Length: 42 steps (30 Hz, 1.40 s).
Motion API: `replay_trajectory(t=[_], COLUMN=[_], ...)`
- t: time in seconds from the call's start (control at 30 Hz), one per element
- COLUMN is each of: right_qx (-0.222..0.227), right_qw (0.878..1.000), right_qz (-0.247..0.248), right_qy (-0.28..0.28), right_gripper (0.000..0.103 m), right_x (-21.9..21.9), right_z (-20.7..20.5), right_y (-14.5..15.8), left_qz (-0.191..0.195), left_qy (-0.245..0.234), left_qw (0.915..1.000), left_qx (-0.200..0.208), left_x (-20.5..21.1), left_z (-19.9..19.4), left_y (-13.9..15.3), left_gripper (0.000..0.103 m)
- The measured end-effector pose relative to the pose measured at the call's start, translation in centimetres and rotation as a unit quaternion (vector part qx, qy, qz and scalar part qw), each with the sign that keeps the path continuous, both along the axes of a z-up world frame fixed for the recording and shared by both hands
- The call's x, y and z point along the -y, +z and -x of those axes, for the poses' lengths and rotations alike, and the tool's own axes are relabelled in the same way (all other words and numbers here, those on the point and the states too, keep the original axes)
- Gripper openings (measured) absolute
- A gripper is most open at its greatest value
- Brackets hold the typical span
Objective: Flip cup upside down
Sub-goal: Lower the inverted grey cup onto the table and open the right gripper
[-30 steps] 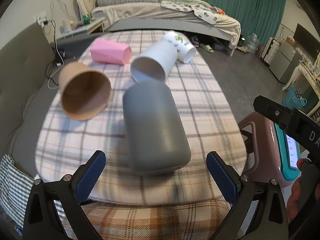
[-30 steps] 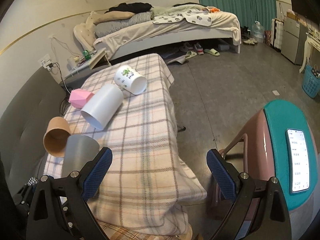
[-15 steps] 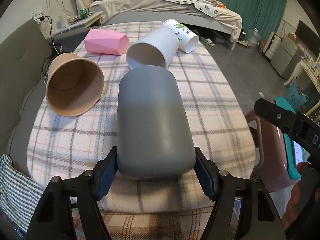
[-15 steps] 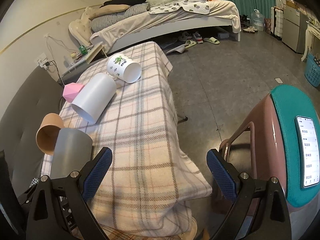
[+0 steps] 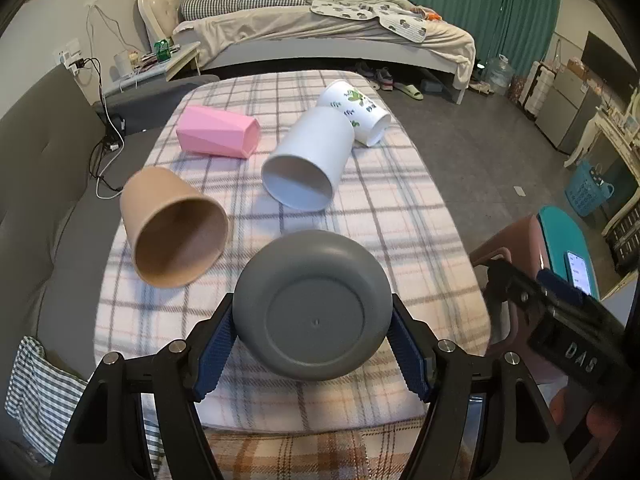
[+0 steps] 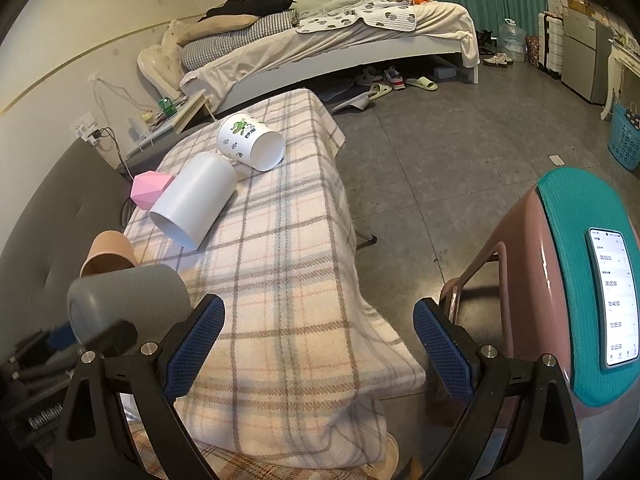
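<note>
My left gripper (image 5: 312, 340) is shut on a grey cup (image 5: 312, 306). The cup is lifted off the plaid-covered table (image 5: 400, 208), its flat base turned toward the camera. In the right wrist view the grey cup (image 6: 128, 300) shows at the lower left, held in the air. My right gripper (image 6: 318, 344) is open and empty, over the table's near right edge. A tan cup (image 5: 172, 228), a white cup (image 5: 308, 164), a pink faceted cup (image 5: 218, 132) and a white cup with green prints (image 5: 356, 110) lie on their sides on the table.
A pink stool with a teal seat (image 6: 568, 280) and a phone (image 6: 612, 296) on it stands to the right. A grey sofa (image 5: 44, 152) runs along the left. A bed (image 5: 320, 28) is behind the table.
My left gripper closed around the grey cup as it lay on the table, then lifted and tilted it so that its base faces the camera. The right gripper stayed open.
</note>
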State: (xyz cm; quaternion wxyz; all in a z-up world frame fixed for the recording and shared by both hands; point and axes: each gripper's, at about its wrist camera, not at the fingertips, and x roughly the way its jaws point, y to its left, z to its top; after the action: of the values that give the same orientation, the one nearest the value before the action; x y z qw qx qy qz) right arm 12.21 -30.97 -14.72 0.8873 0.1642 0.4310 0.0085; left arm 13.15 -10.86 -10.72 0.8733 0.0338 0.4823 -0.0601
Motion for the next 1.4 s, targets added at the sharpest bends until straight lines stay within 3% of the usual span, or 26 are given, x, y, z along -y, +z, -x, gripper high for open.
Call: replay_trajectory(t=[0.13, 0.27, 0.77, 0.83, 1.03, 1.4], right_qx=[-0.001, -0.001, 0.007, 0.01, 0.029, 0.089], right_qw=[1.0, 1.0, 1.0, 1.0, 1.0, 0.995], right_qz=[-0.004, -0.004, 0.0, 0.002, 0.01, 0.031], right_qy=[-0.003, -0.004, 0.001, 0.002, 0.007, 0.024], right_gripper=[0.096, 0.096, 0.096, 0.096, 0.096, 0.096], right_x=[0.1, 0.3, 0.0, -0.2, -1.0, -3.2], right_z=[0.0, 0.0, 0.3, 0.5, 1.6, 6.3], right_y=[0.1, 0.1, 1.2, 1.7, 3.7, 9.5], left_qz=[-0.006, 0.013, 0.01, 0.008, 0.005, 0.023], left_qy=[-0.004, 0.009, -0.011, -0.013, -0.026, -0.009], left_qw=[0.9999, 0.9998, 0.9999, 0.9998, 0.998, 0.9875], left_qx=[-0.007, -0.014, 0.002, 0.013, 0.058, 0.156], left_x=[0.0, -0.8, -0.6, -0.5, -0.2, -3.2], left_z=[-0.9, -1.5, 0.4, 0.8, 2.2, 7.0], left_y=[-0.2, -0.5, -0.5, 0.2, 3.2, 9.5], left_gripper=[0.073, 0.073, 0.075, 0.079, 0.079, 0.079])
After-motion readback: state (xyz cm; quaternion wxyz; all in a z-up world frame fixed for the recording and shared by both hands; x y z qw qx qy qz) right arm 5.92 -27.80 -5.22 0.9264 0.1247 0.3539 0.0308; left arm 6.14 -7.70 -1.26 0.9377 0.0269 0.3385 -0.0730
